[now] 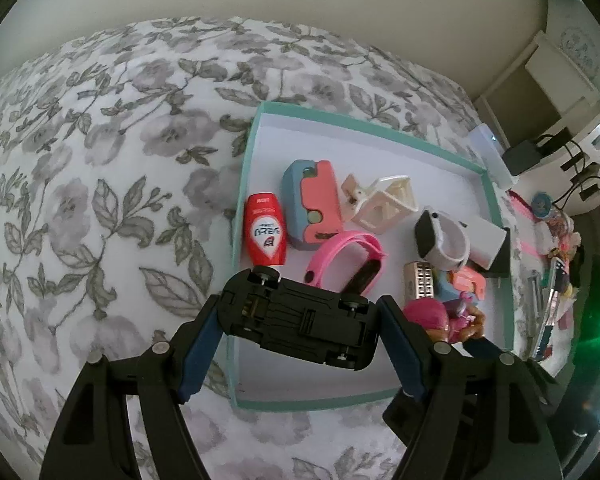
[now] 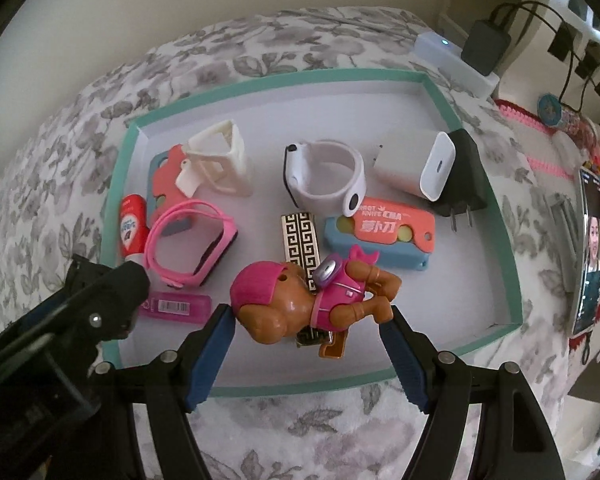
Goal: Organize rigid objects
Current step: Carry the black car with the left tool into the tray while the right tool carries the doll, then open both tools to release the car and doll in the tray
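- The bed (image 1: 100,184), under a flowered cover, carried a teal-rimmed tray (image 2: 512,280).
- The left tongs (image 1: 300,320) were clamped on a black toy car (image 1: 300,322) (underside up), over the tray's near left corner.
- The right tongs (image 2: 308,324) gripped a pink-capped toy dog (image 2: 300,300) above the tray's near edge.
- A white watch (image 2: 324,180), a pink watch (image 2: 188,240) and a red bottle (image 2: 132,226) lay inside.

The left tongs (image 1: 300,322) hold a black toy car (image 1: 300,320) upside down over the near part of a green box (image 1: 496,216). The box sits on a flowery bed (image 1: 100,184). Inside lie a red bottle (image 1: 265,230) and a pink band (image 1: 342,258).
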A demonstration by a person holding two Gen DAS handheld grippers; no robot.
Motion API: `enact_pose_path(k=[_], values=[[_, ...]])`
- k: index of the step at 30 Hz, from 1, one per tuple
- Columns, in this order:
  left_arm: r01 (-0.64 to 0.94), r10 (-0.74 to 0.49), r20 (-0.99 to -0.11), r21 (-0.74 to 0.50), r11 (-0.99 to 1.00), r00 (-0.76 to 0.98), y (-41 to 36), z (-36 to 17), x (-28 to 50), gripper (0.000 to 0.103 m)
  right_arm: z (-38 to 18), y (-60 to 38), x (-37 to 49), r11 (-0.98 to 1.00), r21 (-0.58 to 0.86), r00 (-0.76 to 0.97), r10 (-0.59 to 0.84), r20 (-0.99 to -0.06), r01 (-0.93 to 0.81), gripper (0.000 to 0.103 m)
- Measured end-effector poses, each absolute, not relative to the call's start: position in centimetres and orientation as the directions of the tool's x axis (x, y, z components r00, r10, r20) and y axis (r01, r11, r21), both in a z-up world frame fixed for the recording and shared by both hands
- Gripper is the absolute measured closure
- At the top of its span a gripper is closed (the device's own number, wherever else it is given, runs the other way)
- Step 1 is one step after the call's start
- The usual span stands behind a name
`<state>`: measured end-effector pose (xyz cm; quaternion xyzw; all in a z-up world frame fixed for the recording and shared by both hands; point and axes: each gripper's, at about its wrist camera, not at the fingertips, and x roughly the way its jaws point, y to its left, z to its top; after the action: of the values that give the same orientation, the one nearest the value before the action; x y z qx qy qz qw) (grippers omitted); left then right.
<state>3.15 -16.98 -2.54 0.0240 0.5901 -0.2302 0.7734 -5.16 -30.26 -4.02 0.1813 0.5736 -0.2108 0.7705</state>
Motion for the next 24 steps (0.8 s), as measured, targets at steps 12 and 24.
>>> enact_pose_path(k=[12, 24], values=[[0.361, -0.327, -0.927, -0.246, 0.9, 0.183, -16.2, -3.1, 3.5, 0.025, -4.0, -29.9, -4.7, 0.857, 0.021, 0.249, -0.127, -0.96, 0.516, 0.025], [0.293, -0.177, -0.923, -0.074, 0.953, 0.342, -13.1, -1.8, 4.1, 0.015, -3.9, -29.9, -4.6, 0.869, 0.021, 0.265, -0.128, -0.956, 0.495, 0.019]])
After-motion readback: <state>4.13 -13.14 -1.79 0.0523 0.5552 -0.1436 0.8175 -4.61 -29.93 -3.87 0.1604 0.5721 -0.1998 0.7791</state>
